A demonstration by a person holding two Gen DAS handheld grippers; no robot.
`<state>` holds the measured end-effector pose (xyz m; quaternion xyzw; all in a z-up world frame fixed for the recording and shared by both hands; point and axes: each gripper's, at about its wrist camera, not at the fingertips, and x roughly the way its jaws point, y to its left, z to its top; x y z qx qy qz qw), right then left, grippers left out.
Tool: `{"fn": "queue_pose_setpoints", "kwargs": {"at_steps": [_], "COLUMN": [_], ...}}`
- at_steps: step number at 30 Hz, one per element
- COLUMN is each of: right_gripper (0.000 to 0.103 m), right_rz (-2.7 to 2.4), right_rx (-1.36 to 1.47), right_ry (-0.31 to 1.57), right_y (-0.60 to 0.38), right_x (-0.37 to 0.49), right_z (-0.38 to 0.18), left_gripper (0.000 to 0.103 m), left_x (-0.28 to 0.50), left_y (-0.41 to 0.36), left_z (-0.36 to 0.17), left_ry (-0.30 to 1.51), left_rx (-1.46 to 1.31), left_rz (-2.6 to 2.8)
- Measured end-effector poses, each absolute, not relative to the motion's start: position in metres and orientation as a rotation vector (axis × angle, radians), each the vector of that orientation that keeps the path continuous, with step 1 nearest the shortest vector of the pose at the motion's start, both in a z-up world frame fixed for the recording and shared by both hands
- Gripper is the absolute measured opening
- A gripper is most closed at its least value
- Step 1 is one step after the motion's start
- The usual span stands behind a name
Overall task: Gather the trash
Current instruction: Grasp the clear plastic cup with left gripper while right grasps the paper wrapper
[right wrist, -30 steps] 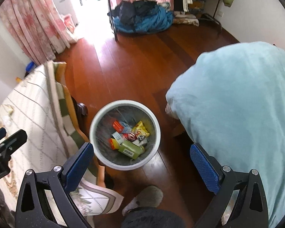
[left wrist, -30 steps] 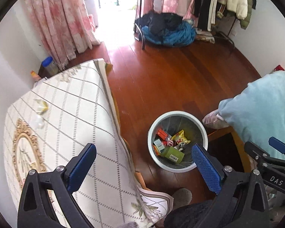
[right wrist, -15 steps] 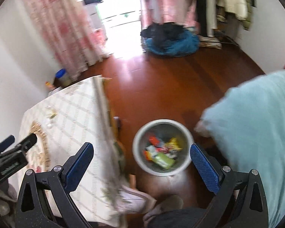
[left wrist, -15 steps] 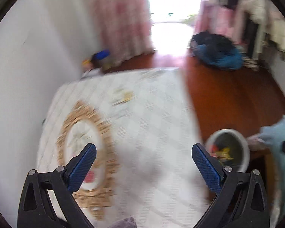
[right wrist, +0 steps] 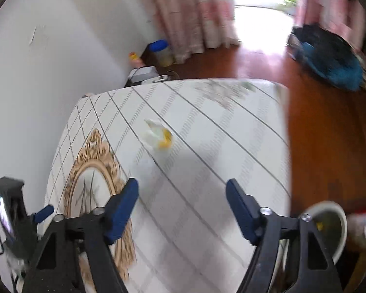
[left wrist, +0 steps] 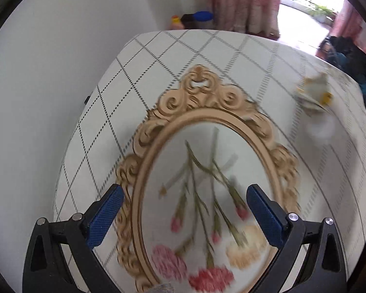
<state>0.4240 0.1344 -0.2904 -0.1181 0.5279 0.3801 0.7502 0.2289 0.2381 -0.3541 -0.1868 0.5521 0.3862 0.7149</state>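
The wrapper is a crumpled white scrap with a yellow bit, kinda blurry, lying on the checked surface. Left gripper and right gripper both gape wide, holding nothing.

Both grippers swing away from the trash bin to hover over the table, facing the crumpled wrapper.

One crumpled wrapper, one pale trash scrap, one trash bin, one framed embroidery, two blue-lidded jars.
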Motion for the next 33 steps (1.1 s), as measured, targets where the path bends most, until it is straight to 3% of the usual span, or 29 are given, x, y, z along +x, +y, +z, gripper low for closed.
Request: {"fn": "queue_pose_setpoints", "kwargs": {"at_steps": [6,8,10,11,20,28,30,32,33], "right_gripper": [0.072,0.056,0.016,0.010,0.006,0.006,0.006,0.006,0.006], "right_rz": [0.870,0.891,0.912,0.915,0.745,0.565,0.557,0.556,0.557], "right_rx": [-0.313,-0.308,-0.320,-0.325,-0.251,-0.215,-0.214,-0.212,-0.210], "right_ry": [1.190,1.208,1.196,1.184,1.093,1.135,1.136,1.134,1.133], "right_y": [0.203,0.211,0.218,0.218,0.143,0.063,0.057,0.057,0.057], "right_x": [0.445,0.448,0.447,0.447,0.456,0.479,0.482,0.481,0.481], "right_z": [-0.332,-0.344,-0.350,-0.351,-0.321,-0.337,-0.340,-0.341,-0.340], "left_gripper": [0.103,0.103,0.103,0.103,0.103,0.102,0.087,0.042,0.038], "left_x": [0.237,0.238,0.239,0.239,0.266,0.321,0.333,0.339,0.339], "left_y": [0.257,0.258,0.259,0.257,0.221,0.198,0.198,0.199,0.196], "left_z": [-0.363,-0.363,-0.363,-0.361,-0.330,-0.343,-0.348,-0.351,-0.349], "left_ry": [1.226,1.225,1.225,1.215,1.132,1.143,1.147,1.154,1.148], "left_rx": [-0.416,-0.409,-0.406,-0.405,-0.437,-0.571,-0.559,-0.549,-0.546], "left_rz": [0.859,0.862,0.863,0.856,0.679,0.523,0.518,0.513,0.511]}}
